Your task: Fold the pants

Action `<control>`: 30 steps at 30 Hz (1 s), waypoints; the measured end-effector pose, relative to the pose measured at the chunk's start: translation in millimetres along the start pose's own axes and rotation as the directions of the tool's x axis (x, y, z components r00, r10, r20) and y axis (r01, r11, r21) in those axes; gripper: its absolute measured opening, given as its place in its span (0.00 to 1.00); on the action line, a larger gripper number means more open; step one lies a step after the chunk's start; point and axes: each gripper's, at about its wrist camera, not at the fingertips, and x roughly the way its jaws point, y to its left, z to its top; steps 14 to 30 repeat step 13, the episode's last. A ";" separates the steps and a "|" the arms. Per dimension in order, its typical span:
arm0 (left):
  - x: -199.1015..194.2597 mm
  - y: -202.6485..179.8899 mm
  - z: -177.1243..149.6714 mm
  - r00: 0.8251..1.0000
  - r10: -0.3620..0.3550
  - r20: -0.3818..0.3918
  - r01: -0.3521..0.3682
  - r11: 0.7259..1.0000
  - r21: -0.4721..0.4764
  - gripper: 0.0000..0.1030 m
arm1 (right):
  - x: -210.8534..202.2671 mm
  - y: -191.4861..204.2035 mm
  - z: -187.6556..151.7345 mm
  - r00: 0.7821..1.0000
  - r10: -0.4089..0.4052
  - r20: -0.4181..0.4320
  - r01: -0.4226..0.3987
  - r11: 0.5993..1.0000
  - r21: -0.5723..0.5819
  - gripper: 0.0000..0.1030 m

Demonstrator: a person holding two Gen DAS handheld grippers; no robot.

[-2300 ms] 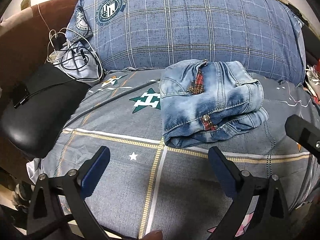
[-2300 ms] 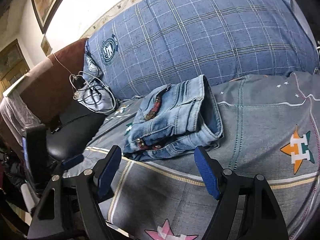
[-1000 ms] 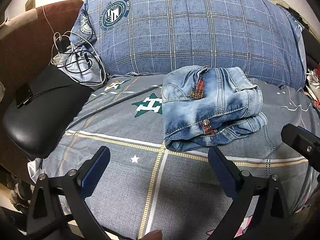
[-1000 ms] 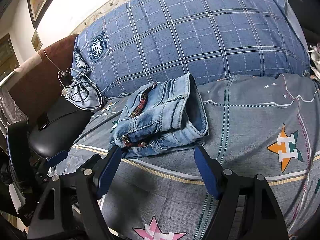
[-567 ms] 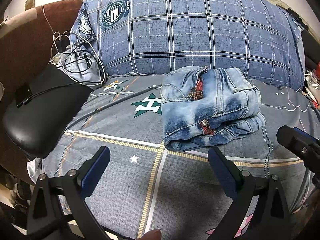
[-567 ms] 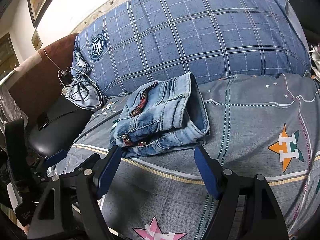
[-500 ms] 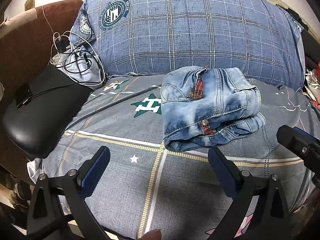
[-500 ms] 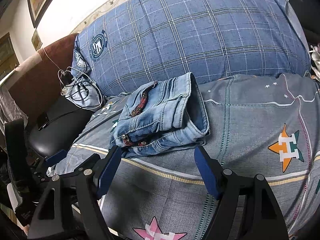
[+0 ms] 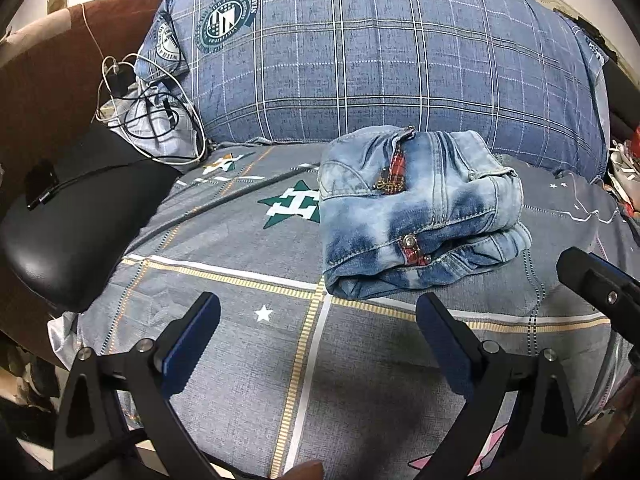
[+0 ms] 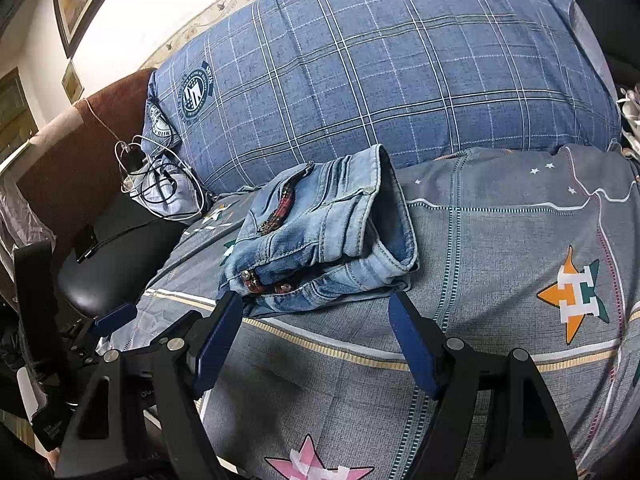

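The light blue jeans [image 9: 416, 212] lie folded into a compact bundle on the grey patterned bed sheet [image 9: 240, 264], just in front of the big pillow; they also show in the right wrist view [image 10: 320, 236]. My left gripper [image 9: 318, 328] is open and empty, held low over the sheet a short way in front of the bundle. My right gripper [image 10: 316, 328] is open and empty, close to the bundle's near edge. The right gripper's body [image 9: 600, 284] shows at the right edge of the left wrist view.
A large blue plaid pillow [image 9: 380, 68] stands behind the jeans. A black padded seat [image 9: 72, 224] with a phone and cable sits at the left, with tangled chargers [image 9: 148, 120] beside the brown headboard [image 9: 44, 72]. Clutter [image 9: 624, 176] lies at the far right.
Both grippers stay open and empty. The views have shifted only slightly over the last second; the folded jeans have not moved.
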 end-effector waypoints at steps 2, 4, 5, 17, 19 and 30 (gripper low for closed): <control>-1.0 0.0 -0.3 1.000 -0.003 0.007 0.003 1.000 -0.003 0.96 | -1.4 -0.8 -0.2 1.000 0.006 0.003 -0.006 1.000 0.005 0.74; -3.4 -0.7 -0.6 1.000 -0.002 0.021 0.002 1.000 -0.003 0.96 | -2.9 -1.7 0.0 1.000 0.009 0.007 -0.009 1.000 0.006 0.74; -3.7 -1.0 -0.6 1.000 -0.003 0.024 0.003 1.000 -0.002 0.96 | -3.2 -1.9 0.1 1.000 0.009 0.009 -0.009 1.000 0.006 0.74; -2.9 -2.3 -0.3 0.999 -0.030 0.038 0.030 1.000 -0.003 0.96 | -1.4 -5.9 -0.4 1.000 0.012 0.001 -0.012 1.000 0.022 0.74; -2.9 -2.3 -0.3 0.999 -0.030 0.038 0.030 1.000 -0.003 0.96 | -1.4 -5.9 -0.4 1.000 0.012 0.001 -0.012 1.000 0.022 0.74; -2.9 -2.3 -0.3 0.999 -0.030 0.038 0.030 1.000 -0.003 0.96 | -1.4 -5.9 -0.4 1.000 0.012 0.001 -0.012 1.000 0.022 0.74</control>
